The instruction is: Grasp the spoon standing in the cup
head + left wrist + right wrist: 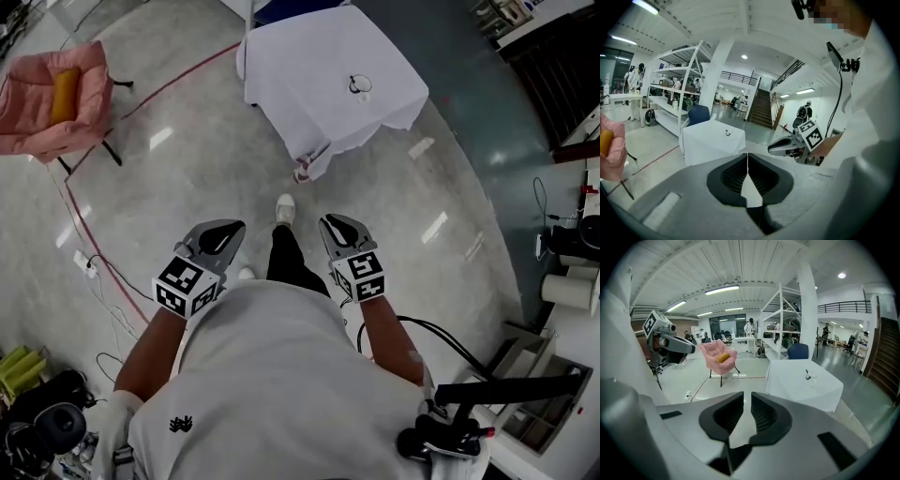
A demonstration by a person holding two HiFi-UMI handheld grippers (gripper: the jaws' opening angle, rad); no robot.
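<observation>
A clear cup (361, 86) with a dark spoon (353, 84) standing in it rests on a table draped in white cloth (309, 66), some steps ahead of me. In the right gripper view the cup (809, 377) is small and far off on that table (801, 387); in the left gripper view the cup (727, 133) is just as distant. My left gripper (225, 231) is held at waist height, jaws shut and empty. My right gripper (339, 228) sits beside it, jaws open by a narrow gap with nothing between them.
A pink chair (52, 98) with a yellow cushion stands to the far left. Red tape and cables (103, 281) cross the floor on the left. White shelving (785, 329) rises behind the table. Rolls and equipment (572, 272) crowd the right edge.
</observation>
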